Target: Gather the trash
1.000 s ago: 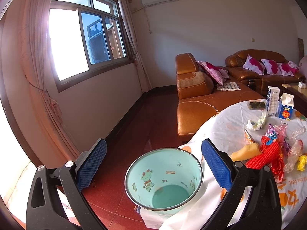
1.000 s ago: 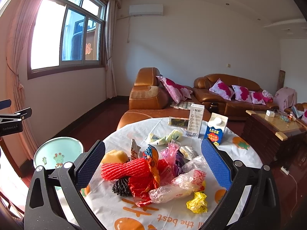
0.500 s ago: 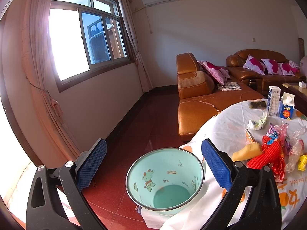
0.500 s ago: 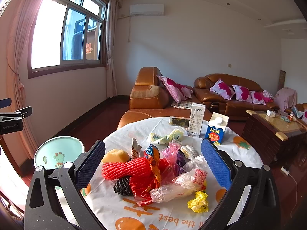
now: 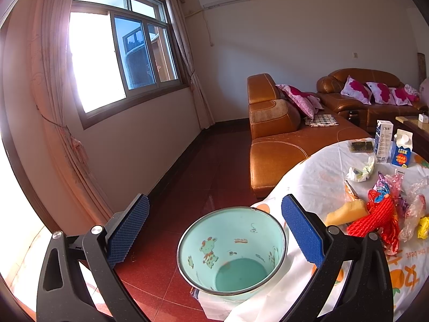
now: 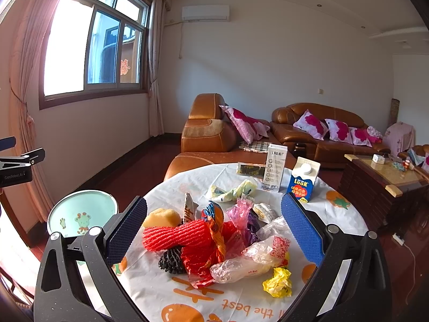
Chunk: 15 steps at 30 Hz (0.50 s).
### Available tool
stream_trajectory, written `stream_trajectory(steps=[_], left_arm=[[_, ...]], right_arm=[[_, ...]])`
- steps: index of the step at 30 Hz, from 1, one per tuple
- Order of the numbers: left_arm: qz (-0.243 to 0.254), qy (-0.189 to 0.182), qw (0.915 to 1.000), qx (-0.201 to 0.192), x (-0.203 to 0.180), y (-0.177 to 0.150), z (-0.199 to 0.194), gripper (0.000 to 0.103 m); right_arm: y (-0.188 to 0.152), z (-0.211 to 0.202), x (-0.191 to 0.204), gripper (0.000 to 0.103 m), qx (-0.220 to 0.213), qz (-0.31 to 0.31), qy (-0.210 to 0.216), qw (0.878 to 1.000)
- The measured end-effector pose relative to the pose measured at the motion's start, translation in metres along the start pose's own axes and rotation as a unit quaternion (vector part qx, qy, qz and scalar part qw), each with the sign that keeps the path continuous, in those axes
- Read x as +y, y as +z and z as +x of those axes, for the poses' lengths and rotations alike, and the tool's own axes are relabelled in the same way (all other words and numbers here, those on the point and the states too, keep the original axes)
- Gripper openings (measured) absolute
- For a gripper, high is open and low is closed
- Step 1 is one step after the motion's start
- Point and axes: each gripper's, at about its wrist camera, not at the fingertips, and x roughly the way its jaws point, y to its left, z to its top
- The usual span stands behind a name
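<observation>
A pile of trash lies on the round table [image 6: 171, 289]: a red foam net [image 6: 174, 234], a yellow sponge [image 6: 162, 217], a black foam net [image 6: 171, 261], clear plastic bags [image 6: 252, 261], a crumpled yellow wrapper [image 6: 277, 283]. My right gripper [image 6: 214, 230] is open and empty, above the pile. A light green bin [image 5: 232, 249] with a cartoon print stands on the floor beside the table and looks empty. My left gripper [image 5: 214, 230] is open and empty above the bin. The bin also shows in the right wrist view [image 6: 81, 212].
A blue milk carton [image 6: 304, 178], a tall white box [image 6: 276, 167] and a dark packet [image 6: 250, 169] stand at the table's far side. Brown leather sofas [image 6: 214, 139] lie beyond, a wooden coffee table [image 6: 380, 177] to the right, red floor [image 5: 203, 177] to the left.
Both views have shifted only slightly; the bin sits a little more to the right in the left wrist view. Both grippers stay open.
</observation>
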Motion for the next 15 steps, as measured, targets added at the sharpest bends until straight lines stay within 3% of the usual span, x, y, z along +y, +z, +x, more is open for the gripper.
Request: stream_trajectory(steps=[15], left_arm=[[0.001,0.002,1.0,0.002,0.0022,-0.0011,0.0019,0.097]], right_arm=[[-0.0025,0.0003,0.0036,0.098,0.004,0.0,0.0,1.0]])
